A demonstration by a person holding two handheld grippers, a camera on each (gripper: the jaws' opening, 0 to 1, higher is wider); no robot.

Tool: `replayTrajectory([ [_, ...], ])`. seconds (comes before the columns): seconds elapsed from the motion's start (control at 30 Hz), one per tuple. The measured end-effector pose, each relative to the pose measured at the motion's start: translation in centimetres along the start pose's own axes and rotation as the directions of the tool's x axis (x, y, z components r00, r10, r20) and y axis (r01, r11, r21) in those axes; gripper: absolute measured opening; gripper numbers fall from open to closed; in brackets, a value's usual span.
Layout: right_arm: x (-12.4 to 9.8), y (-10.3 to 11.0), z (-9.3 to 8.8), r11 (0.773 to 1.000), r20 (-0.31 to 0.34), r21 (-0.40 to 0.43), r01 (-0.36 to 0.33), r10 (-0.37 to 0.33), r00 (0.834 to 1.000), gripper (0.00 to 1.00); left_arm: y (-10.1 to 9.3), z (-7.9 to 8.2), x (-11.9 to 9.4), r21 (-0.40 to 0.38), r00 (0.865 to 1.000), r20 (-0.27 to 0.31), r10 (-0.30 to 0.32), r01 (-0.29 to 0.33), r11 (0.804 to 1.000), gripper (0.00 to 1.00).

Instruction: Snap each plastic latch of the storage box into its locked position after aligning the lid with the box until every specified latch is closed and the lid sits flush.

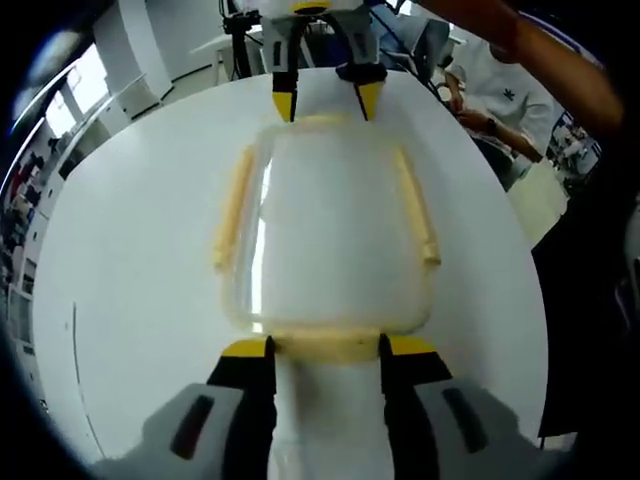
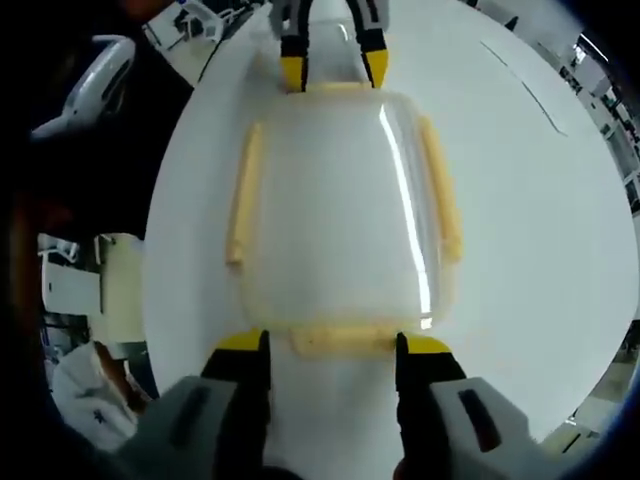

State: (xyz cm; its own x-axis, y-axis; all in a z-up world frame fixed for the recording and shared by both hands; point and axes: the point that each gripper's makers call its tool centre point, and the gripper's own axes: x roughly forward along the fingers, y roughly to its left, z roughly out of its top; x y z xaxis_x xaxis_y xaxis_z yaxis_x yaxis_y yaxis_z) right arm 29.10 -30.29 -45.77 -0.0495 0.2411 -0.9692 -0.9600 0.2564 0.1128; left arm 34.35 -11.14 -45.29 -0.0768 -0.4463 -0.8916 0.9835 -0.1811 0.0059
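lid (image 1: 335, 230) translucent white | latches (image 1: 233, 210) pale yellow | table (image 1: 130, 250) white

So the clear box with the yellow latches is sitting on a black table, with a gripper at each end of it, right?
Not quite: the table is white, not black, as the left gripper view shows. The rest holds: the clear box with yellow latches lies on it, with the left gripper at one end and the right gripper at the opposite end.
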Motion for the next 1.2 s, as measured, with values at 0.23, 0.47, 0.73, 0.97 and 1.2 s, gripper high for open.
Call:
replayTrajectory([
  [0.23,-0.4,-1.2,-0.7,0.996,0.002,-0.09,0.015,-0.015,1.0,0.36,-0.3,0.2,-0.2,0.009,1.0,0.008,0.0,0.0,1.0,0.37],
  [0.47,0.0,-0.9,0.0,0.997,0.005,-0.059,0.043,-0.043,0.999,0.37,-0.3,0.4,-0.4,0.006,1.0,-0.005,-0.004,0.004,1.0,0.37],
  [0.73,-0.1,-1.2,-0.1,0.993,0.061,-0.066,0.098,-0.094,0.994,0.38,-0.2,0.3,-0.4,-0.006,1.0,-0.001,0.004,-0.004,1.0,0.38],
  [0.97,0.1,-1.1,0.2,0.994,0.006,-0.07,0.085,-0.085,0.996,0.36,-0.1,0.0,-0.2,-0.013,0.999,-0.031,0.007,-0.008,1.0,0.37],
  [1.2,0.0,-1.1,0.0,0.994,0.028,-0.073,0.083,-0.081,0.996,0.37,0.0,-0.2,-0.1,-0.021,1.0,-0.007,0.009,-0.009,1.0,0.37],
])
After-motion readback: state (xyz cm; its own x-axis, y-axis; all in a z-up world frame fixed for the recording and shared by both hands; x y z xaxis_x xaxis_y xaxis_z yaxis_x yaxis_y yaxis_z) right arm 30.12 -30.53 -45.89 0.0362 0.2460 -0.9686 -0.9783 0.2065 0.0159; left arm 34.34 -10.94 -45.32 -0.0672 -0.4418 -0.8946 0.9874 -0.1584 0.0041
